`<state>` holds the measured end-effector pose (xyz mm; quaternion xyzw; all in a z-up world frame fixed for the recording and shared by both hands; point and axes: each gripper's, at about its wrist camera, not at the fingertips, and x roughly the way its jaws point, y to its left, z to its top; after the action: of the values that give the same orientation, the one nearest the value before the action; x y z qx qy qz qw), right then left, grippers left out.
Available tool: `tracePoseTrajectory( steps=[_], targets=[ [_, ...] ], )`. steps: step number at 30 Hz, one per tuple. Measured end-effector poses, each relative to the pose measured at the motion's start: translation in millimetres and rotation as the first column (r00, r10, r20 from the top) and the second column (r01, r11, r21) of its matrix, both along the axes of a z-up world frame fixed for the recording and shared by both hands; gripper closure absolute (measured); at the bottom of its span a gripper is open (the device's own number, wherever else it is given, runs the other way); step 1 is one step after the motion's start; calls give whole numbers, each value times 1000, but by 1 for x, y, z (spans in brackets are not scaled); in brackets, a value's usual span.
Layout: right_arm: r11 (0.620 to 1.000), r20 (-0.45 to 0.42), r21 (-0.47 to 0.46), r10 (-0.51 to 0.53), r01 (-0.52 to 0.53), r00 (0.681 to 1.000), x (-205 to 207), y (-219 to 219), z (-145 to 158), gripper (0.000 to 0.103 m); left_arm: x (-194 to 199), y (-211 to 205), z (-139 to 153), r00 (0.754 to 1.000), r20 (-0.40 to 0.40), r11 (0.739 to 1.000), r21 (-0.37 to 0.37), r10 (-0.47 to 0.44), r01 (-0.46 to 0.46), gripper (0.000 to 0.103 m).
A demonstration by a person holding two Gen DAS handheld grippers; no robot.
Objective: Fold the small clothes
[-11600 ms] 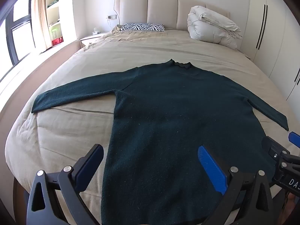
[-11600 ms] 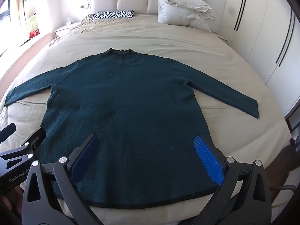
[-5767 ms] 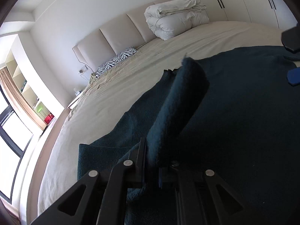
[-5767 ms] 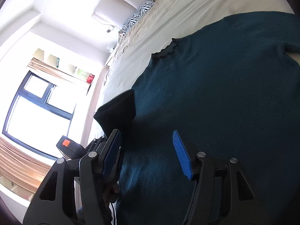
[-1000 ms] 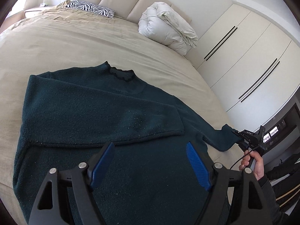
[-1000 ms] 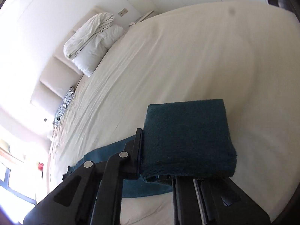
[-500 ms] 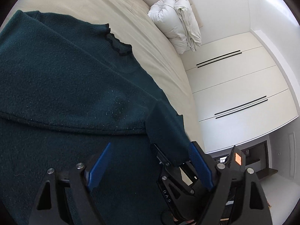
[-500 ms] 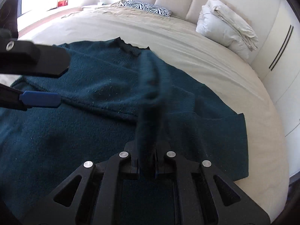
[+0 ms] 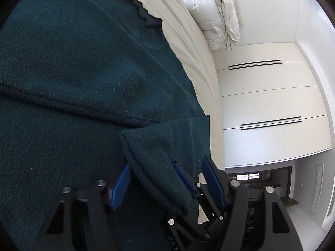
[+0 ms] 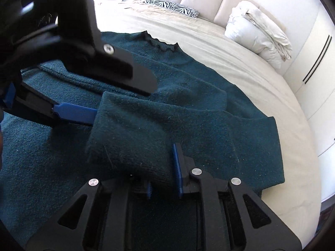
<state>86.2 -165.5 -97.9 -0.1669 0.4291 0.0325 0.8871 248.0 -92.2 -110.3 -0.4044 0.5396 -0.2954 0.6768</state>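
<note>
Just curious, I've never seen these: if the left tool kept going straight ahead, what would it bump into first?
Probably the sleeve cuff lying between the left tool's open fingers, then the sweater beneath; depth is hard to judge.

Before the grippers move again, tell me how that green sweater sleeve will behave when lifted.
The sleeve will probably flop: it already sags in a soft roll across the right gripper. Its thick, fuzzy knit likely grips the pads rather than slipping. Being joined to the sweater lying flat on the bed, lifting it far may drag the body along.
</note>
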Motion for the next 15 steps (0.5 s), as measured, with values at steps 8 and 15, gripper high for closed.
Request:
tracePoseTrajectory(
  steps=[8,15],
  targets=[
    [947,-22,304,-99,101,995,-39,-48,20,38,5,-8,19,998,55,997,63,-41,38,95],
    [725,-166,632,-218,273,962,-60,-112,-5,38,17,17,108,939,327,965,260,-103,16,95]
  ],
)
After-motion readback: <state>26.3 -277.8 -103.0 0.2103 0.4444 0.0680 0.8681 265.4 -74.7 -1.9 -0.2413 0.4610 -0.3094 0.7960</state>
